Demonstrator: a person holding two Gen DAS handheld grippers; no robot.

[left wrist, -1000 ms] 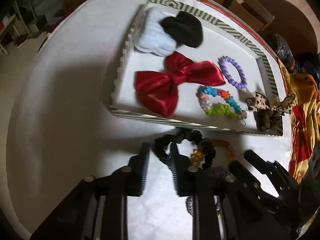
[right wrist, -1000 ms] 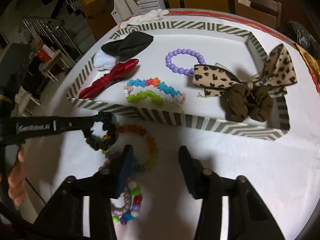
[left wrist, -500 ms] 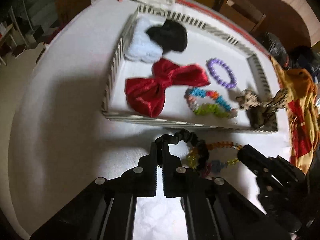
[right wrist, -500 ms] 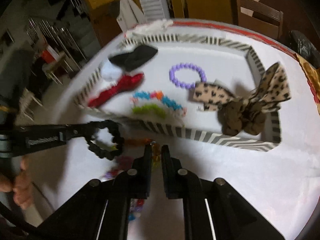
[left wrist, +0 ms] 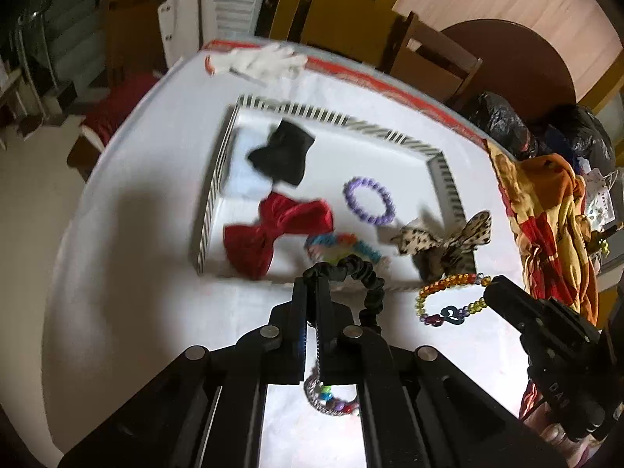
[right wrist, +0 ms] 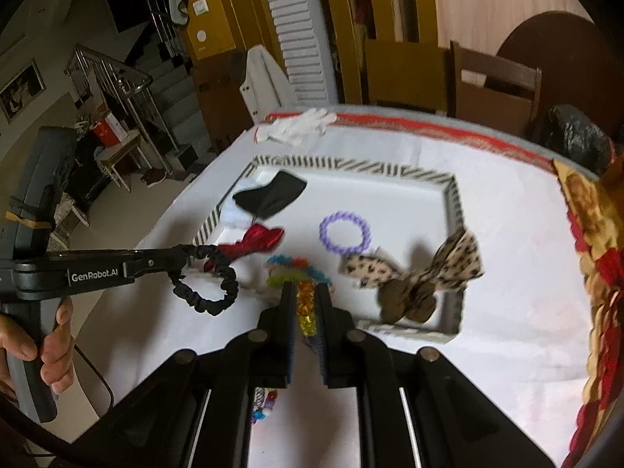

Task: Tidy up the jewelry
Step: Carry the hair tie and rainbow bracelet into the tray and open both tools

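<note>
Pinching black scrunchie (left wrist: 362, 273) and beaded bracelet (left wrist: 448, 296), both jaws have closed and lifted them

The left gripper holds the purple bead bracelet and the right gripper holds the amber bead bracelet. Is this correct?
Not quite. The left gripper holds the black scrunchie, as both wrist views show; the purple bead bracelet lies in the tray. The right gripper does hold the amber bead bracelet.

A: What does the right gripper (right wrist: 303, 296) hold?
B: A beaded bracelet (right wrist: 305, 304), pinched between its closed jaws above the white table (right wrist: 507, 273); the left gripper (right wrist: 183, 254), in a hand (right wrist: 39, 347), clamps a black scrunchie (right wrist: 210, 284)
A: And the striped tray (right wrist: 454, 210)?
B: It holds a purple bracelet (right wrist: 345, 233), a red bow (right wrist: 257, 240) and a leopard bow (right wrist: 421, 269)
</note>
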